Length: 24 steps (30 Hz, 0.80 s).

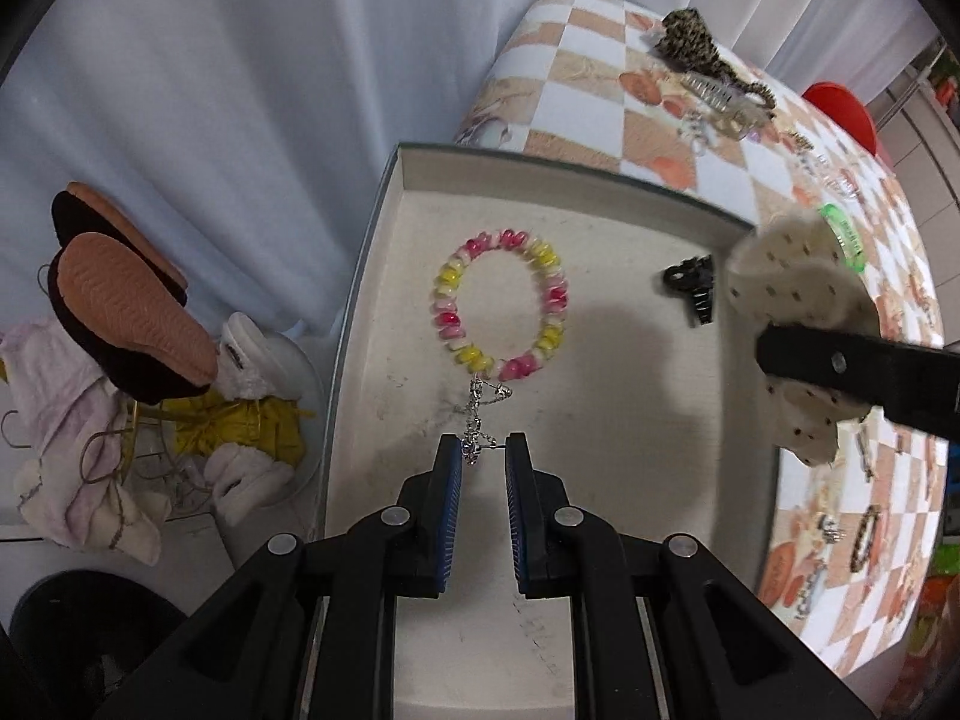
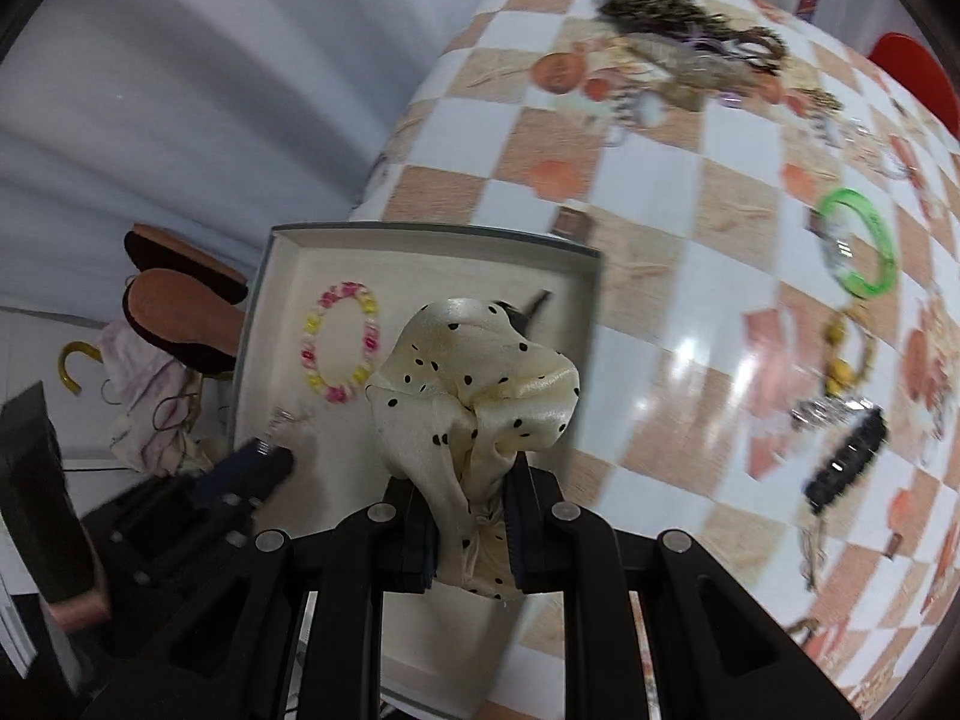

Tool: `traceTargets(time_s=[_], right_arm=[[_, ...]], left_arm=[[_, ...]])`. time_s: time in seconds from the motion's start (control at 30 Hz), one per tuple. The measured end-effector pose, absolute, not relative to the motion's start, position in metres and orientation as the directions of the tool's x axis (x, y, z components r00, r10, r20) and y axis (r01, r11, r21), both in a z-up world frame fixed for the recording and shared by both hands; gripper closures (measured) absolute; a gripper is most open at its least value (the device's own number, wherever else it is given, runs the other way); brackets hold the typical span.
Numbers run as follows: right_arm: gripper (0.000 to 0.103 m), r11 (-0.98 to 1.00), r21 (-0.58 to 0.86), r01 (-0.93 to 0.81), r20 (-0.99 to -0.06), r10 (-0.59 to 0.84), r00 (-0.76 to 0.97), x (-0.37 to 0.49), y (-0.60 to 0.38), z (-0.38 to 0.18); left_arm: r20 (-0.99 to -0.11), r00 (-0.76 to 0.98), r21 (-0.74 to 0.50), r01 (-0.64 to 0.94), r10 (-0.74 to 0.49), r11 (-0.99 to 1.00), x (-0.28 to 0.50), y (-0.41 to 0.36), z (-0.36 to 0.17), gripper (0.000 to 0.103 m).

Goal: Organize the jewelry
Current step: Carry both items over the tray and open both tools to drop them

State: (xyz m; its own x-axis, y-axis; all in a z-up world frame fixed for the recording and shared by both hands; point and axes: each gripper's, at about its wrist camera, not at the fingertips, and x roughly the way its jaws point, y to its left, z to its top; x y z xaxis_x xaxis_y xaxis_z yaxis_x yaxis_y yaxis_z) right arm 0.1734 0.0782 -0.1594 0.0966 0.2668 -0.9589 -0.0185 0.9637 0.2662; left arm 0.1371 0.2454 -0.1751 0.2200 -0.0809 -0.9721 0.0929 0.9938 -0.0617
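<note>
from the left wrist, the left gripper point(image 1: 483, 455) stands parted around the beaded bracelet's point(image 1: 499, 302) silver chain point(image 1: 477, 414) in the tray point(image 1: 600, 180), while from the right wrist the right gripper point(image 2: 468, 510) clenches a polka-dot scrunchie point(image 2: 474, 372) that could snag that chain.

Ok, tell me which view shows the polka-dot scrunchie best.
The right wrist view: the cream polka-dot scrunchie fills the centre, pinched in the right gripper. The left wrist view catches it only at the right edge, blurred and partly behind that gripper's finger.
</note>
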Motion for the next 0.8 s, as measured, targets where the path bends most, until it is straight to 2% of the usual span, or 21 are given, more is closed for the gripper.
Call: traceTargets(time_s=[0.37, 0.57, 0.63, 0.7, 0.8], right_arm=[[0.083, 0.96, 0.28, 0.012, -0.96, 0.28, 0.026, 0.198, 0.092, -0.207], [0.077, 0.964, 0.267, 0.013, -0.964, 0.266, 0.007, 0.198, 0.094, -0.22], [0.07, 0.96, 0.278, 0.005, -0.96, 0.278, 0.004, 0.198, 0.099, -0.22], [0.057, 0.96, 0.28, -0.004, -0.96, 0.28, 0.0, 0.199, 0.1, -0.218], [0.048, 0.958, 0.287, -0.01, -0.958, 0.287, 0.002, 0.199, 0.101, -0.213]], left_arm=[[-0.98, 0.198, -0.008, 0.092, -0.026, 0.996, 0.138, 0.24, -0.203, 0.084], [-0.978, 0.208, 0.025, 0.09, 0.006, 0.996, 0.136, 0.234, -0.204, 0.084], [-0.979, 0.203, 0.03, 0.09, 0.011, 0.996, 0.137, 0.233, -0.203, 0.084], [-0.98, 0.198, 0.039, 0.095, 0.02, 0.995, 0.137, 0.231, -0.202, 0.084], [-0.983, 0.182, 0.05, 0.097, 0.032, 0.994, 0.138, 0.228, -0.2, 0.084]])
